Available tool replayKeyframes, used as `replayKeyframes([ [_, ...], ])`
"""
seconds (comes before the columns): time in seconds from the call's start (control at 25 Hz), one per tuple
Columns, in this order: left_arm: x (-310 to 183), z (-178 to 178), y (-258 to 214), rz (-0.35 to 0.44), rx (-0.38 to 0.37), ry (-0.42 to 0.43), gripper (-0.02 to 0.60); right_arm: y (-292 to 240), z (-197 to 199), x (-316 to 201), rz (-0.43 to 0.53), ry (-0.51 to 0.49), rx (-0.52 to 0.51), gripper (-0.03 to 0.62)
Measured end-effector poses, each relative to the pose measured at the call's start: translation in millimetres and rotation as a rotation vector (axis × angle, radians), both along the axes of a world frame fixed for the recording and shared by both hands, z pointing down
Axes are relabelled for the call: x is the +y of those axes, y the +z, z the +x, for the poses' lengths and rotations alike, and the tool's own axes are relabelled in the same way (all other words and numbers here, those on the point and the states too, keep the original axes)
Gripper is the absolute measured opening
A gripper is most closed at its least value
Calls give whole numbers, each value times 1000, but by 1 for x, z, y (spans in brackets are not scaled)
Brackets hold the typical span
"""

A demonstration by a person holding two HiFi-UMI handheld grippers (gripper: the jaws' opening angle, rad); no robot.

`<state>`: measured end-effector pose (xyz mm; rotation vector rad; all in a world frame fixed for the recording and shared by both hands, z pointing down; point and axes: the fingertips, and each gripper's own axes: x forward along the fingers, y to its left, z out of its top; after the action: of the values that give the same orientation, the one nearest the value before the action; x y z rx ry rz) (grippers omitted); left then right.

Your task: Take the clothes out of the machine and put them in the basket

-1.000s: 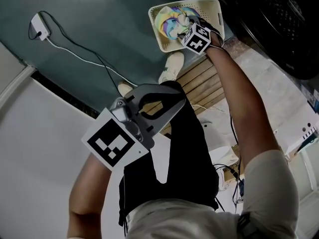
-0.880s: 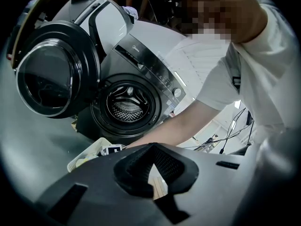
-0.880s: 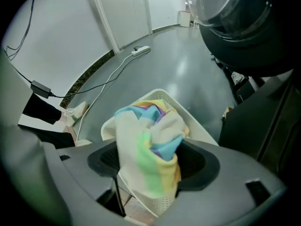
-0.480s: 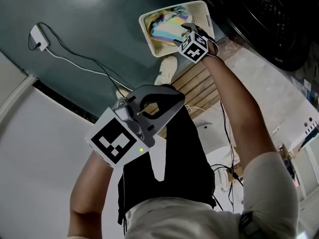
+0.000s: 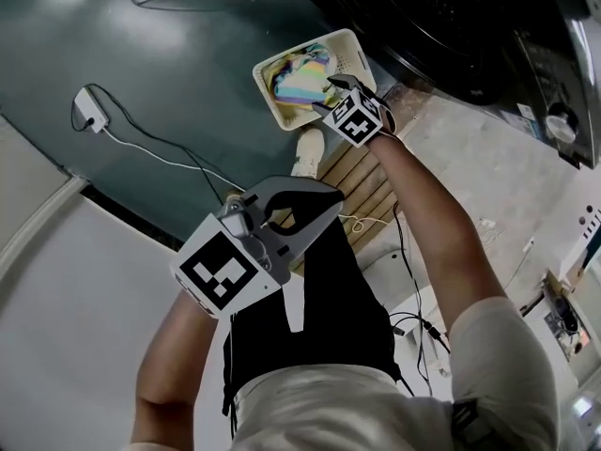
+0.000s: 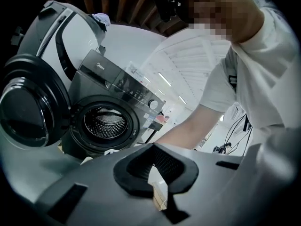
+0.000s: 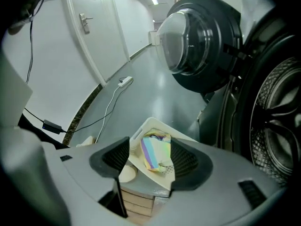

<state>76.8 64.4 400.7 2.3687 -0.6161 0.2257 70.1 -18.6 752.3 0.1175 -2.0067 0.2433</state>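
Shirt (image 5: 319, 412): white, short sleeves.
Trousers (image 5: 324, 299): black.
Shoe (image 5: 305, 153): pale.
Left gripper (image 6: 154, 171): grey shell, black ribbed pads (image 6: 126, 173), black-and-white marker cube (image 5: 218, 272).
Right gripper (image 7: 150, 160): matching grey shell, black pads.

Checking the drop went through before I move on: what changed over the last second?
The right tool has lifted up and away from the basket, with its jaws apart and nothing between them. The striped cloth is left lying in the basket, where it was. The left tool stays shut and empty.
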Motion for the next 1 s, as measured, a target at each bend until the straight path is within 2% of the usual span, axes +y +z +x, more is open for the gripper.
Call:
replayKeyframes([
  [0.08,8,0,-19,9,5,6,-3,-25,3,4,-5,54,-18,275],
  [0.2,21,3,-46,22,5,24,-3,-61,5,14,-30,174,-76,219],
  [0.36,39,3,-80,51,24,48,-3,-105,7,23,-9,303,-142,179],
  [0.48,63,0,-102,59,31,56,-3,-141,12,34,-1,374,-184,118],
  [0.56,82,-2,-116,50,44,53,-3,-168,15,43,6,412,-213,77],
  [0.72,117,-8,-144,42,59,49,-3,-226,21,62,27,459,-261,35],
  [0.88,138,-15,-175,27,69,30,-3,-291,22,79,39,495,-332,5],
  [1.0,156,-15,-199,29,86,34,-3,-336,23,99,41,502,-373,5],
])
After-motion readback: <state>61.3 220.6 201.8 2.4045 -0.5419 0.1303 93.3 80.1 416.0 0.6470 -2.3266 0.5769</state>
